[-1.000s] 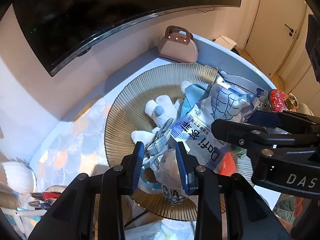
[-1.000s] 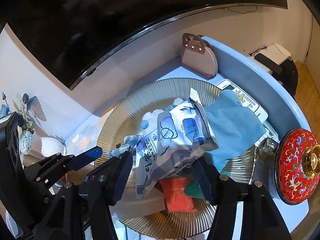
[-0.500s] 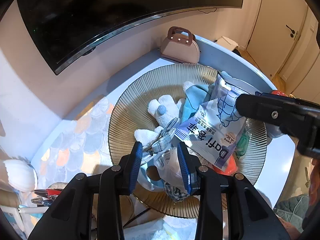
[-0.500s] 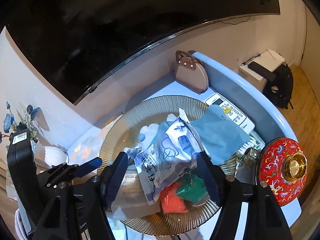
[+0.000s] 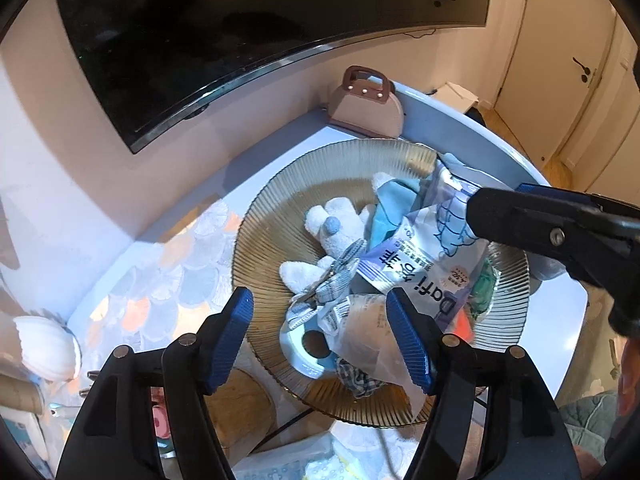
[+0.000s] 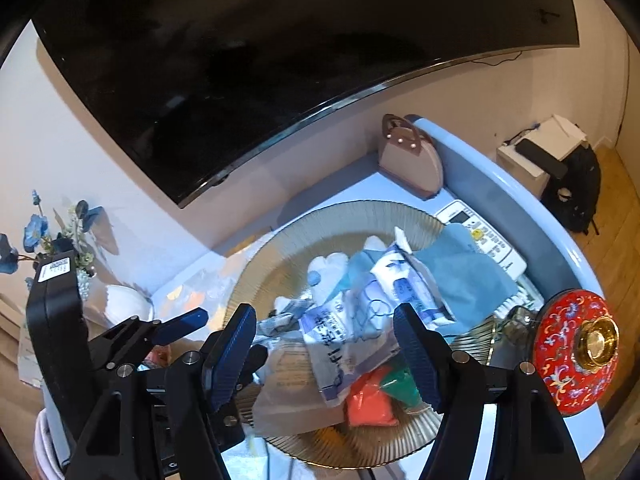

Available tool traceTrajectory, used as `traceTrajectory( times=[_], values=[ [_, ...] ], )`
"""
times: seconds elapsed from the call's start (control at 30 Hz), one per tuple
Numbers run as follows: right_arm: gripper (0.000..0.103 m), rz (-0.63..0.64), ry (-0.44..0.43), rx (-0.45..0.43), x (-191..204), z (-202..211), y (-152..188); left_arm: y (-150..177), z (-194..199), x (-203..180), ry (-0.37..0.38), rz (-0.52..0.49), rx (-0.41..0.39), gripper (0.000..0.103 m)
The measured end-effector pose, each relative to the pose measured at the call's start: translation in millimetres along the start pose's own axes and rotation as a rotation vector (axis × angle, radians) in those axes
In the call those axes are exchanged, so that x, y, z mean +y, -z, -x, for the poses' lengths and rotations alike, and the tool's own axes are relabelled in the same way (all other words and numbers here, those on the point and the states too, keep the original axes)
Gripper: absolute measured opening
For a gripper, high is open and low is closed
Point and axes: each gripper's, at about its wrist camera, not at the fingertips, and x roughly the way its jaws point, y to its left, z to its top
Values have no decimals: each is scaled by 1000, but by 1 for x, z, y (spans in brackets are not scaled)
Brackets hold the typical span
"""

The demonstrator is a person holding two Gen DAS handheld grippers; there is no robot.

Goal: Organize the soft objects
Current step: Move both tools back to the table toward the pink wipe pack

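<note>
Though crumpled — white-and-blue packet (image 5: 420, 276) atop ribbed plate (image 5: 320, 176)

A heap of soft things fills the ribbed amber plate (image 5: 280, 208) at centre frame. A white plush toy (image 5: 336, 232) lies toward the upper left of the heap, a blue cloth (image 6: 464, 276) drapes over its right side, and a crinkled white-and-blue packet (image 5: 416, 272) lies tilted across the middle. An orange pouch (image 6: 368, 400) and a green pouch (image 6: 400, 386) lie at the lower right, touching.
</note>
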Motion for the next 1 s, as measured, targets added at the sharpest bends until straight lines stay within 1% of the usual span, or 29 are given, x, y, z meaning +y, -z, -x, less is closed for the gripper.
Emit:
traceTrajectory(
  times=[0.2,0.7,0.87,1.0],
  values=[
    [70,16,6,5,3,0,2,3,-2,6,-8,19,16,67],
    [70,28,25,10,5,1,1,5,13,14,4,44,-14,67],
    [70,41,25,16,8,1,2,7,24,23,16,70,-29,67],
    [70,44,25,12,10,3,2,9,43,39,44,106,-70,67]
  ],
)
